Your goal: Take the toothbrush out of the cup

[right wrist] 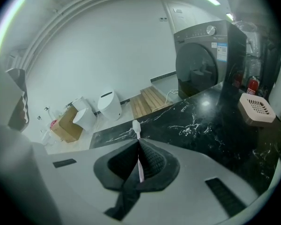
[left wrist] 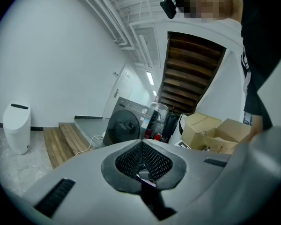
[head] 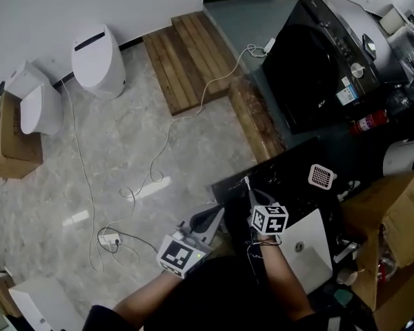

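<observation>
Black, white-veined countertop ahead of and below the right gripper. Beyond the countertop: pale marble floor, wooden steps, dark washing machine. Toothbrush: clamped between the right gripper's jaws, long axis running along them, bristle head pointing forward past the tips, over the countertop. Left gripper: jaws closed together.

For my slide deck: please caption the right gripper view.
Right gripper shut on a slim white toothbrush, its head poking out over the black marble countertop.
</observation>
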`<state>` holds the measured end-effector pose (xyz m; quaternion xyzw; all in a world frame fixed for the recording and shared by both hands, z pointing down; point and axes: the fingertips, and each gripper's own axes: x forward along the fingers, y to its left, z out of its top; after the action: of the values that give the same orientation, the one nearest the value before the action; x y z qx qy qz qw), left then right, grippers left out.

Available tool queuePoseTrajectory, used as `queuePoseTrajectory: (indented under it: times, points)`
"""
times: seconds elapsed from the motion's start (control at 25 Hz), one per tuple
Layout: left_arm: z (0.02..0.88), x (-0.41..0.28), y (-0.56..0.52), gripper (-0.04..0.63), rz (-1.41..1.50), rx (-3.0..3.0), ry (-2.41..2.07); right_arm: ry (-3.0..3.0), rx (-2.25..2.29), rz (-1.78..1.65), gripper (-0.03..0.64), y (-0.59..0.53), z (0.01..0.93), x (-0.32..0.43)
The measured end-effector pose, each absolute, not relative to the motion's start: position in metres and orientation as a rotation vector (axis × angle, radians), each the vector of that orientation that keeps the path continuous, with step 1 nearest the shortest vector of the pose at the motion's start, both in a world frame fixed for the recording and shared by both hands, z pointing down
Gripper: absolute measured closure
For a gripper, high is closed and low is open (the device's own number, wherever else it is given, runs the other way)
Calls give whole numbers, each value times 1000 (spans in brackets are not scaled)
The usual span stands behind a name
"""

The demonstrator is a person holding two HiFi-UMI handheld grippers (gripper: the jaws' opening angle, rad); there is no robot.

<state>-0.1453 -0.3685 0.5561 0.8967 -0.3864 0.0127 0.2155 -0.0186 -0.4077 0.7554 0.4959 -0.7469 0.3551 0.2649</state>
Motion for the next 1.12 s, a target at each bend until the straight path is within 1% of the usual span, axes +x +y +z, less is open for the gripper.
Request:
queuePoseTrajectory:
  times: [0.2, 0.4, 0.56, 0.76, 0.96, 1.12]
  points:
    - [543, -159, -361, 571, 8, 2488, -1112, -2044, 1367, 937, 577, -406, 736, -18]
    - [529, -175, -345, 571, -24, 2505, -1150, -2095, 1423, 896, 579, -400, 693, -14]
    - [509, -185, -324, 571, -84, 2499, -1160, -2136, 1501, 830, 602, -386, 649, -11]
    - [477, -193, -283, 571, -172, 2522, -1152, -2192, 1599, 771, 603, -349, 591, -12]
    - [469, -196, -233, 571, -204, 2571, -1078, -2301, 1666, 778, 603, -292, 537, -34]
    - [465, -196, -200, 571, -255, 2565, -1053, -2289, 1750, 635, 603, -245, 507, -33]
